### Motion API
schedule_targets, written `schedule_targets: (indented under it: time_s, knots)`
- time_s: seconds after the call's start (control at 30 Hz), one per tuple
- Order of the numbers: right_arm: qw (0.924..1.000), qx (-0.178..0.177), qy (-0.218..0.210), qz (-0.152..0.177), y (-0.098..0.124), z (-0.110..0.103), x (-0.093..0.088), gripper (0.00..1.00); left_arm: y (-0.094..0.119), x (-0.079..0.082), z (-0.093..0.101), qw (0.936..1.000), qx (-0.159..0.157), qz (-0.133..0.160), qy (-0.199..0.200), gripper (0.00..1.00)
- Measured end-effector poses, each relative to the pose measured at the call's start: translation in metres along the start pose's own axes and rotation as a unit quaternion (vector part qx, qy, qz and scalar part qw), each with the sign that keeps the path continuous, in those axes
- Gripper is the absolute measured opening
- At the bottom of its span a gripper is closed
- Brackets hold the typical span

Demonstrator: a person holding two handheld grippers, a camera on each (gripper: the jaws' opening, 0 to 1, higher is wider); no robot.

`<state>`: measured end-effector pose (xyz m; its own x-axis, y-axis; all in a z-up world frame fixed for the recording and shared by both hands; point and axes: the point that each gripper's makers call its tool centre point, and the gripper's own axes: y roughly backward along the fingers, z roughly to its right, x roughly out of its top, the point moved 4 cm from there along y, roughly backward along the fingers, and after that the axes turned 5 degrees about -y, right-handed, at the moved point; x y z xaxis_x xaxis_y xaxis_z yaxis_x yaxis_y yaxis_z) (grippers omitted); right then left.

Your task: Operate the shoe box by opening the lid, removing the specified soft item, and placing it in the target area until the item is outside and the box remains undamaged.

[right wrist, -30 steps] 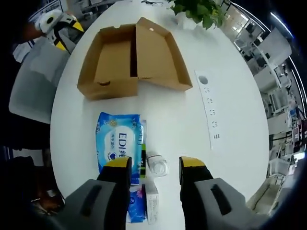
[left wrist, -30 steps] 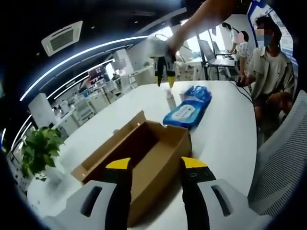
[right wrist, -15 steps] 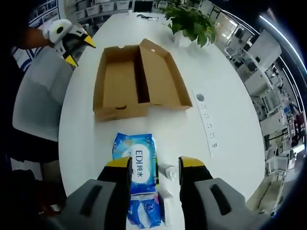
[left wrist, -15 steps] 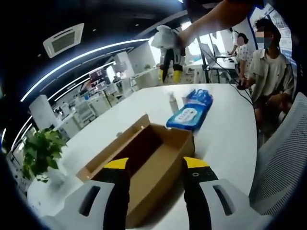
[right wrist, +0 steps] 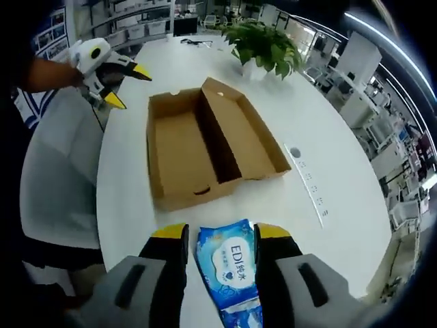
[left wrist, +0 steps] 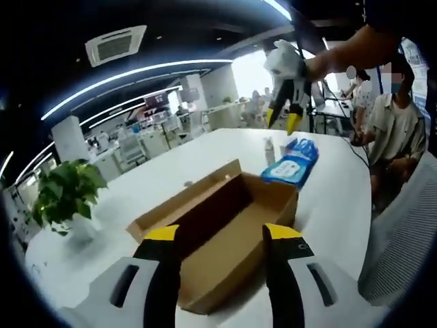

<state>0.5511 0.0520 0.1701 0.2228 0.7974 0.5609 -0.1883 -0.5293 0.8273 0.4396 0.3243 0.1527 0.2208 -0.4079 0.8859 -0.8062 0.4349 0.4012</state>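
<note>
The brown cardboard shoe box point(right wrist: 179, 154) lies open on the white table, its lid point(right wrist: 246, 133) folded back beside it, and bare cardboard shows inside. The same box point(left wrist: 232, 225) sits just past my left gripper point(left wrist: 224, 236), which is open and holds nothing. A blue pack of wipes point(right wrist: 229, 263) lies on the table in front of the box, seen between the jaws of my open right gripper point(right wrist: 221, 234). In the left gripper view the pack point(left wrist: 290, 164) lies beyond the box, and the right gripper point(left wrist: 285, 113) hangs open in the air above it.
A potted plant point(right wrist: 263, 41) stands at the table's far end, and a white power strip point(right wrist: 307, 183) lies right of the box. A small bottle point(left wrist: 268, 145) stands by the pack. A grey chair point(right wrist: 58, 184) is at the table's edge. A seated person point(left wrist: 396, 130) is nearby.
The right gripper has pulled back and up, so the pack now appears between its jaws. The left gripper's view has tilted a little. Box and pack stay where they were.
</note>
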Motion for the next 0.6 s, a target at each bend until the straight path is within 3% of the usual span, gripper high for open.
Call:
schedule_targets:
  time_s: [0.1, 0.27, 0.33, 0.43, 0.53, 0.6]
  knots:
    - [1.0, 0.0, 0.003, 0.004, -0.006, -0.012, 0.003, 0.34, 0.006, -0.007, -0.017, 0.9999, 0.01, -0.011, 0.002, 0.49]
    - [0.9991, 0.0, -0.032, 0.028, -0.016, -0.03, 0.013, 0.34, 0.014, -0.017, -0.037, 0.9992, 0.023, -0.019, 0.027, 0.5]
    - [0.9987, 0.002, -0.039, 0.032, -0.019, -0.037, 0.015, 0.34, 0.015, -0.022, -0.043, 0.9981, 0.03, -0.023, 0.049, 0.52]
    - [0.9978, 0.0, -0.051, 0.043, -0.025, -0.047, 0.018, 0.34, 0.013, -0.03, -0.054, 0.9921, 0.041, -0.023, 0.116, 0.54]
    - [0.9959, 0.0, -0.07, 0.056, -0.027, -0.051, 0.021, 0.34, 0.01, -0.039, -0.06, 0.9903, 0.043, -0.044, 0.125, 0.59]
    - [0.995, 0.0, -0.079, 0.062, -0.028, -0.053, 0.022, 0.34, 0.006, -0.043, -0.057, 0.9858, 0.031, -0.051, 0.157, 0.58]
